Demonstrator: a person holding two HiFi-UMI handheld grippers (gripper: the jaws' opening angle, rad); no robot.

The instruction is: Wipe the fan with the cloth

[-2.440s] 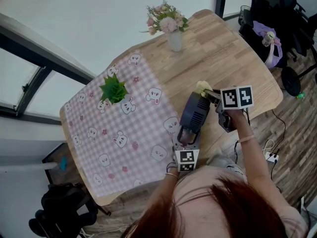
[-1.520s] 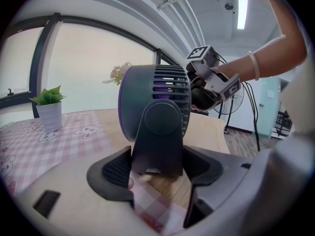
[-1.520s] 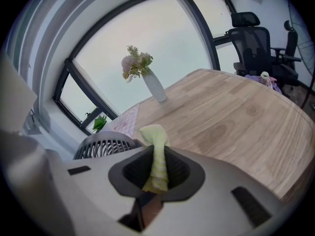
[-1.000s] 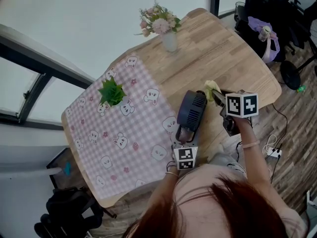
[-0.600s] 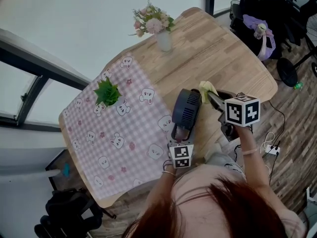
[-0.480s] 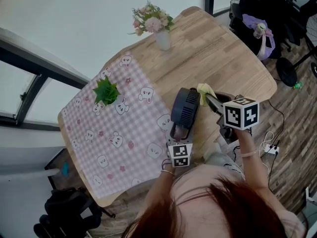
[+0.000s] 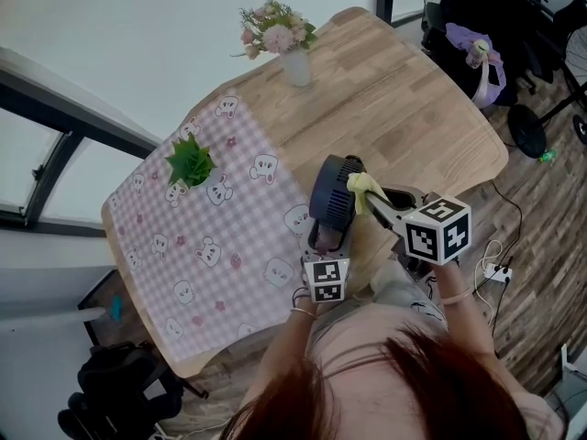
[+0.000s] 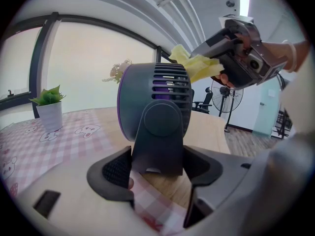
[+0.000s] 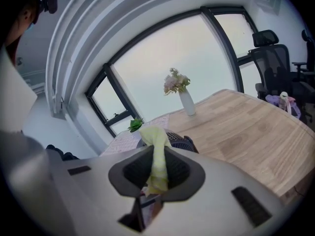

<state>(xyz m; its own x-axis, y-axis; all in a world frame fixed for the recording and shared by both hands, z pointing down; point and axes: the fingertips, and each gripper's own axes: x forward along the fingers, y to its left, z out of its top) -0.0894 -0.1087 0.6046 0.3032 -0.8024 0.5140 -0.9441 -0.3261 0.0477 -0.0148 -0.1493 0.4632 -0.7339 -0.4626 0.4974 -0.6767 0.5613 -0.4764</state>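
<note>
**At the near edge of the bench: fan gripped by its stand, cloth at its rim**

Near the front edge of the bench (image 7: 413,90), where the checked mat (image 7: 211,236) ends and the bare wood begins, the fan (image 7: 330,195) stands upright with its back toward the person. The left hand-held gripper (image 8: 160,173) has its two jaws closed on the stand (image 8: 160,136) of the fan, one pad against each side. I judge that this grip is there to stop the light fan from sliding or turning when the other side presses on it.

The right hand-held gripper (image 9: 156,173) is clamped on the yellow cloth (image 9: 156,146). A loose end of the cloth sticks out past the jaws, so soft fabric and not hard plastic meets the fan. In the left gripper view the cloth (image 8: 194,65) lies at the upper right rim of the housing, just beside the slotted grille (image 8: 170,82), and it seems to touch there. The gripper comes from the right and above, which leaves the stand free for the left one.

The wiping looks under way at the top rim; the front face is hidden from all views. The potted plant (image 7: 190,161) and the vase of flowers (image 7: 280,39) are well apart from the work.
</note>
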